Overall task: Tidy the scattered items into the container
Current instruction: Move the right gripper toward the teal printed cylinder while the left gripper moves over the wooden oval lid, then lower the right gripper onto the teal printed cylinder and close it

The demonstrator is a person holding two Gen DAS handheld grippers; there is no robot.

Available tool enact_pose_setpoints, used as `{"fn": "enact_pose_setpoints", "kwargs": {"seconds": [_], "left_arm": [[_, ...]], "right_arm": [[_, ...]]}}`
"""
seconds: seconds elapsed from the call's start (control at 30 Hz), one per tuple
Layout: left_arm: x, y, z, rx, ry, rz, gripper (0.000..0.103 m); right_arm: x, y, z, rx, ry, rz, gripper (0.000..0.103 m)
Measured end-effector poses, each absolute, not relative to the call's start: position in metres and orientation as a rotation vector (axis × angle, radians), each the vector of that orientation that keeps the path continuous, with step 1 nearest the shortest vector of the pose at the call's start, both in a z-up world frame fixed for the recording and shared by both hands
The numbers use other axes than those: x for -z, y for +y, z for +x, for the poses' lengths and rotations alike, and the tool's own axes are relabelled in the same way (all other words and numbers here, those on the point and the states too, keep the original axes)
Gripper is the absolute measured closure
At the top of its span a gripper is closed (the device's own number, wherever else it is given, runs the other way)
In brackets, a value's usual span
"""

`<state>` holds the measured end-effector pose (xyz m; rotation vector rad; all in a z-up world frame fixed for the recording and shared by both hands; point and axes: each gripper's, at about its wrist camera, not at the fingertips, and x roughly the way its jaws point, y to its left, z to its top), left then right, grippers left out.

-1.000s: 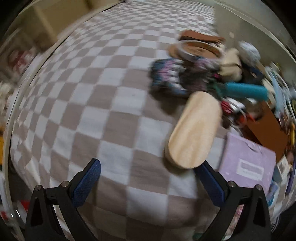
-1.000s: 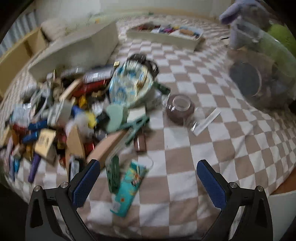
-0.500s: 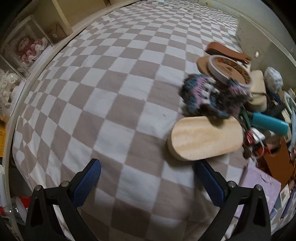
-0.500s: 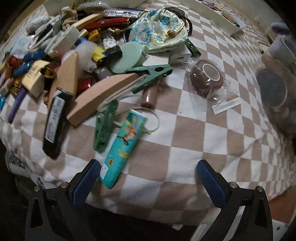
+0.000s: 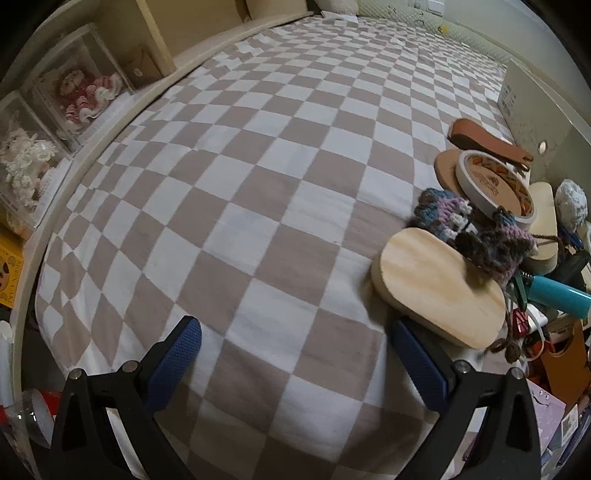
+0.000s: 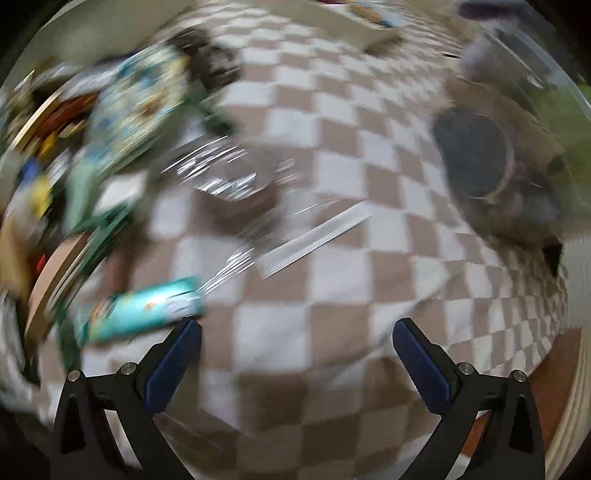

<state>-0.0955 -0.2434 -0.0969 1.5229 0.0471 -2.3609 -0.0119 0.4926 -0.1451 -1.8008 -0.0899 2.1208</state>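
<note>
My left gripper [image 5: 295, 332] is open and empty over the checkered bedspread [image 5: 258, 177]. An oval wooden board [image 5: 436, 284] lies just ahead of its right finger, with a crocheted piece [image 5: 476, 232], a round tin [image 5: 495, 184], a brown leather case [image 5: 487, 140] and a teal tube [image 5: 557, 295] piled behind it. My right gripper [image 6: 295, 332] is open and empty; its view is blurred. A teal tube [image 6: 144, 310] lies by its left finger, a wrapped brown roll [image 6: 240, 184] and a floral pouch [image 6: 136, 107] ahead in the pile.
A beige box [image 5: 535, 110] stands at the far right of the left wrist view. Clear cases with dolls [image 5: 81, 96] line the bed's left edge. In the right wrist view a clear plastic jar [image 6: 498, 155] lies at the right and a shallow tray [image 6: 369, 22] at the back.
The left gripper view swung left, so the pile slid to the right. The right gripper swung right and up fast; the pile now sits at its left and the view is blurred.
</note>
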Motion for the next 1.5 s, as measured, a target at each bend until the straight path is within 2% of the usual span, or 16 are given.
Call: {"fn": "enact_pose_setpoints", "kwargs": {"seconds": [0.13,0.3,0.63,0.93,1.1,1.27,1.5], "left_arm": [[0.093,-0.251,-0.090,2.377,0.104,1.499,0.000],[0.088,-0.245,-0.079,2.431,0.158,1.477,0.000],[0.080,-0.197,-0.076,2.620,0.057,1.512,0.000],[0.090,-0.175,-0.087,2.657,-0.006,1.573,0.000],[0.086,-0.178,-0.103,2.717,-0.145,1.551,0.000],[0.091,-0.187,-0.117,2.790,-0.278,1.649,0.000],[0.104,-0.179,-0.111,2.861,-0.469,1.667,0.000]], "right_arm": [[0.133,0.507,-0.010,-2.157,0.062,-1.683,0.000],[0.135,0.475,-0.004,-2.304,-0.022,-1.791,0.000],[0.146,0.435,-0.011,-2.498,-0.010,-1.936,0.000],[0.149,0.429,-0.013,-2.524,0.075,-1.940,0.000],[0.152,0.428,-0.013,-2.513,0.110,-1.915,0.000],[0.154,0.428,-0.013,-2.507,0.133,-1.908,0.000],[0.154,0.426,-0.012,-2.484,0.184,-1.875,0.000]]}}
